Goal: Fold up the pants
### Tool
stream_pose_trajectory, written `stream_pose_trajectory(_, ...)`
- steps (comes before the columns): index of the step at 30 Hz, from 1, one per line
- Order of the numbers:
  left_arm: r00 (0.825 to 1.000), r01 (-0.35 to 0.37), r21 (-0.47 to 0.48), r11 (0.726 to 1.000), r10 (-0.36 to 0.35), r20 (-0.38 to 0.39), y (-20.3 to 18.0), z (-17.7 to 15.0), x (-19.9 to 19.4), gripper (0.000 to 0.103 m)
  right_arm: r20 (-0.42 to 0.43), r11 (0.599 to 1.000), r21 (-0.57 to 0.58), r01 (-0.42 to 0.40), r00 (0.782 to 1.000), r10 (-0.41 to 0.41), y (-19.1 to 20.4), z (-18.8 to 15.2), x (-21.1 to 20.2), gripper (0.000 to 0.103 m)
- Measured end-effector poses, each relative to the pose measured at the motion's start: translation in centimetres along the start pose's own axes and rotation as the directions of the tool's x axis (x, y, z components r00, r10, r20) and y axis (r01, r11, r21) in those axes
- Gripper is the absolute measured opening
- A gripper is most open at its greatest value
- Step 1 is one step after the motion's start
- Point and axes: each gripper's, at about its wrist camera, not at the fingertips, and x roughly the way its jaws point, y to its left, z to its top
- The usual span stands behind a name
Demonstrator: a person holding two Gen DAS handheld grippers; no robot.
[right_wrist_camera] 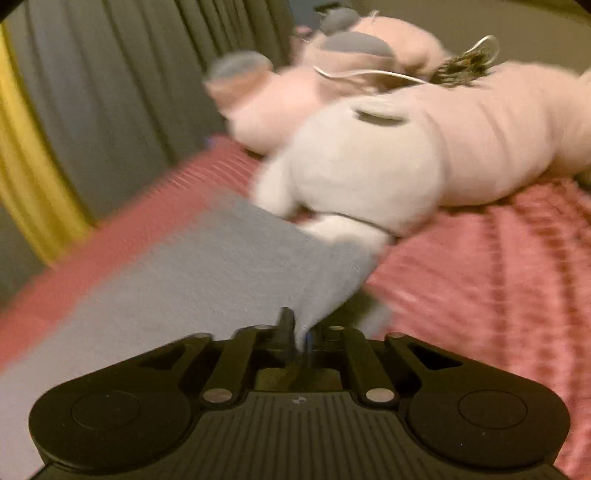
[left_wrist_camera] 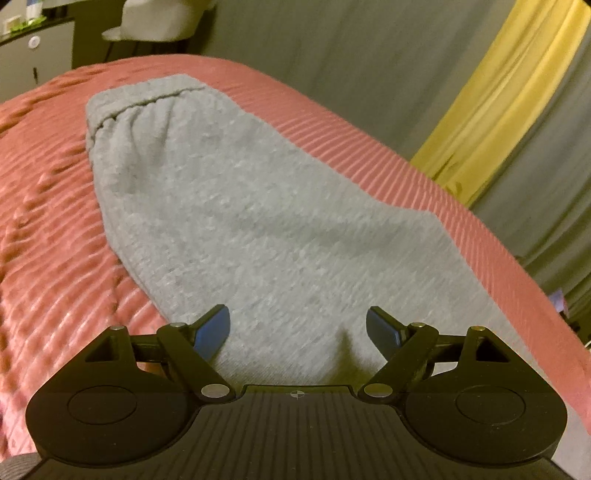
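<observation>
Grey sweatpants (left_wrist_camera: pixel 240 221) lie flat along the pink ribbed bedspread (left_wrist_camera: pixel 44 221), with the elastic waistband (left_wrist_camera: pixel 147 99) at the far end. My left gripper (left_wrist_camera: pixel 297 317) hovers just over their near end, jaws wide apart, blue pads (left_wrist_camera: pixel 212 332) bare and nothing between them. In the right wrist view, the same pants (right_wrist_camera: pixel 207 266) stretch away to the left. A lifted fold of grey cloth runs up into my right gripper (right_wrist_camera: pixel 299 328), whose fingers are pinched together on it. This view is blurred.
A large pink and white plush toy (right_wrist_camera: pixel 406 166) lies on the bed just beyond the pants' end. Grey curtains (left_wrist_camera: pixel 369 74) with a yellow strip (left_wrist_camera: pixel 498 110) hang along the bed's edge. A white chair (left_wrist_camera: pixel 159 22) and a cabinet (left_wrist_camera: pixel 33 59) stand past the bed.
</observation>
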Motion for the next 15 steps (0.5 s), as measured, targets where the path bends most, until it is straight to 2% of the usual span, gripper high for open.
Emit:
stream_pose_trajectory(1, 1.000, -0.001, 0.004, 1.000, 0.001, -0.001, 0.0, 0.0, 0.0, 0.086, -0.010, 0.998, 0.011, 0.055, 0.998, -0.055, -0.3, 0.1, 0.1, 0.016)
stream_pose_trajectory(2, 1.000, -0.002, 0.008, 1.000, 0.002, 0.000, -0.1, 0.0, 0.1, 0.087, 0.006, 0.997, 0.042, 0.065, 0.998, -0.065, -0.9, 0.1, -0.2, 0.017)
stream_pose_trajectory(5, 1.000, -0.004, 0.016, 1.000, 0.004, -0.001, -0.2, 0.0, 0.3, 0.087, 0.092, 0.997, 0.036, 0.066, 0.993, -0.069, -0.7, 0.7, -2.0, 0.026)
stream_pose_trajectory(7, 1.000, -0.024, 0.032, 0.999, 0.024, -0.001, -0.6, 0.0, 0.7, 0.087, 0.161, 0.999, -0.028, 0.023, 0.987, -0.019, 0.8, 1.0, -3.2, 0.036)
stream_pose_trajectory(8, 0.999, -0.040, 0.050, 0.998, 0.040, 0.003, -1.0, 0.0, 0.8, 0.087, 0.183, 0.998, -0.067, -0.006, 0.983, 0.018, 2.1, 1.1, -3.5, 0.048)
stream_pose_trajectory(9, 0.999, -0.053, 0.074, 0.996, 0.053, 0.004, -1.4, 0.1, 1.0, 0.087, 0.196, 0.993, -0.110, -0.037, 0.979, 0.058, 3.3, 1.0, -3.7, 0.068)
stream_pose_trajectory(12, 0.999, -0.049, 0.161, 0.986, 0.046, 0.021, -2.8, 0.8, 1.5, 0.087, 0.158, 0.955, -0.255, -0.149, 0.968, 0.193, 7.5, -0.4, -2.6, 0.095)
stream_pose_trajectory(14, 0.996, -0.072, 0.195, 0.978, 0.061, 0.062, -3.4, 1.7, 1.8, 0.087, 0.067, 0.926, -0.318, -0.206, 0.969, 0.239, 9.9, -1.8, -0.4, 0.097)
stream_pose_trajectory(15, 0.993, -0.098, 0.209, 0.973, 0.080, 0.091, -3.6, 2.4, 2.1, 0.087, -0.009, 0.918, -0.344, -0.196, 0.979, 0.205, 11.0, -2.4, 1.2, 0.097)
